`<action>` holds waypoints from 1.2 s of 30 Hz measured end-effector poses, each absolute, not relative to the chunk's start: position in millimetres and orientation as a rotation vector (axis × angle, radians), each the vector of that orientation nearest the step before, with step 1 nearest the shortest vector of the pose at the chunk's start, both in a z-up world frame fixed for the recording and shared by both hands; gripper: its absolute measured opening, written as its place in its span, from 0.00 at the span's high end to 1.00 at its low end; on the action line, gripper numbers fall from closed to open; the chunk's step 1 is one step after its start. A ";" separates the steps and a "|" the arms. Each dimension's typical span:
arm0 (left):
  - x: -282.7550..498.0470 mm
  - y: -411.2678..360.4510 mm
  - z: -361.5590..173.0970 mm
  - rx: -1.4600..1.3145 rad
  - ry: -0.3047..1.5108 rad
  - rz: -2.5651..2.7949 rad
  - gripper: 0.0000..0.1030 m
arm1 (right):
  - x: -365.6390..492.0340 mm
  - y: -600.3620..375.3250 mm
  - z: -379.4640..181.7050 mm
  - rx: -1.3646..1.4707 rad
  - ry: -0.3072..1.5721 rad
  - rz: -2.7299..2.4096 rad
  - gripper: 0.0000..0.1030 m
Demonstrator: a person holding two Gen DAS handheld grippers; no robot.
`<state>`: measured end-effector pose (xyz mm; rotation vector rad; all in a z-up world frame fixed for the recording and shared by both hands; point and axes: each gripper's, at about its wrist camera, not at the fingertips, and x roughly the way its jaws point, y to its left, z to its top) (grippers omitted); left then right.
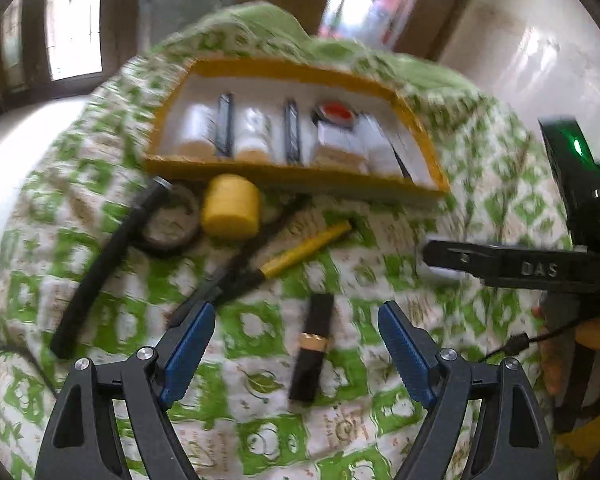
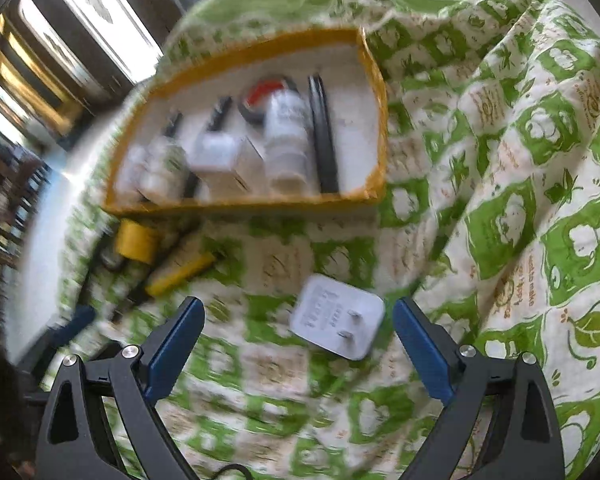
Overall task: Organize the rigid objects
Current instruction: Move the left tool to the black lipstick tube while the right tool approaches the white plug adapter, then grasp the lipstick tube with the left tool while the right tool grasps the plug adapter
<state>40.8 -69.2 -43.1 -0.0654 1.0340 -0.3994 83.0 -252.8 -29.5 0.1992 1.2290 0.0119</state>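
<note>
Across the green-and-white patterned cloth point(image 1: 260, 440) sits a yellow-rimmed tray point(image 1: 296, 180), already lined with bottles and pens laid side by side, likely the sorting target. Loose pieces wait in front of the tray: a black rod point(image 1: 100, 276), a yellow cylinder point(image 1: 231, 206), a yellow pen point(image 1: 308, 249). The right gripper point(image 2: 298, 350) hangs wide open over the white plug adapter point(image 2: 336, 316), empty. The left gripper point(image 1: 296, 354) gapes likewise over the black lipstick tube point(image 1: 313, 352), gripping nothing.

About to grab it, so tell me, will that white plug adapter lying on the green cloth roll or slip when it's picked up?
The white plug adapter looks boxy and flat-sided, so it probably won't roll. Its smooth plastic might slip. The two metal prongs point up, probably clear of a side grip.
</note>
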 end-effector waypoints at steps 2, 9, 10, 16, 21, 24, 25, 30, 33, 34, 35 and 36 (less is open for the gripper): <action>43.1 -81.2 -54.4 -0.011 1.095 -0.412 0.30 | 84.5 -248.7 -36.7 0.157 1.258 -0.006 0.08; 47.9 -89.4 -67.0 0.023 1.168 -0.420 0.78 | 91.9 -247.8 -66.3 0.093 1.367 -0.066 0.36; 48.1 -88.0 -66.7 0.017 1.167 -0.421 0.80 | 92.5 -248.3 -66.8 0.090 1.364 -0.074 0.39; 49.6 -73.3 -62.5 -0.032 1.154 -0.425 0.81 | 88.1 -241.6 -48.3 0.096 1.272 0.004 0.51; 45.5 -59.6 -56.7 -0.080 1.127 -0.416 0.81 | 82.6 -246.6 -26.7 0.180 1.187 0.091 0.52; 44.7 -51.7 -59.5 -0.100 1.137 -0.414 0.81 | 79.0 -251.4 -17.9 0.208 1.157 0.103 0.52; 43.7 -52.6 -62.1 -0.098 1.142 -0.417 0.81 | 77.9 -251.2 -15.0 0.199 1.146 0.101 0.52; 46.4 -66.6 -72.1 -0.055 1.198 -0.417 0.80 | 77.8 -234.3 -17.3 0.064 1.161 0.105 0.52; 44.6 -64.5 -71.8 -0.069 1.194 -0.418 0.80 | 78.0 -227.6 -17.3 0.051 1.144 0.098 0.47; 43.6 -63.3 -71.6 -0.070 1.192 -0.419 0.80 | 77.1 -230.8 -14.1 0.060 1.126 0.092 0.46; 42.4 -62.7 -71.4 -0.068 1.191 -0.420 0.80 | 76.2 -233.7 -10.1 0.074 1.106 0.087 0.44; 41.0 -62.4 -71.1 -0.066 1.188 -0.422 0.81 | 74.8 -235.8 -8.5 0.088 1.091 0.084 0.44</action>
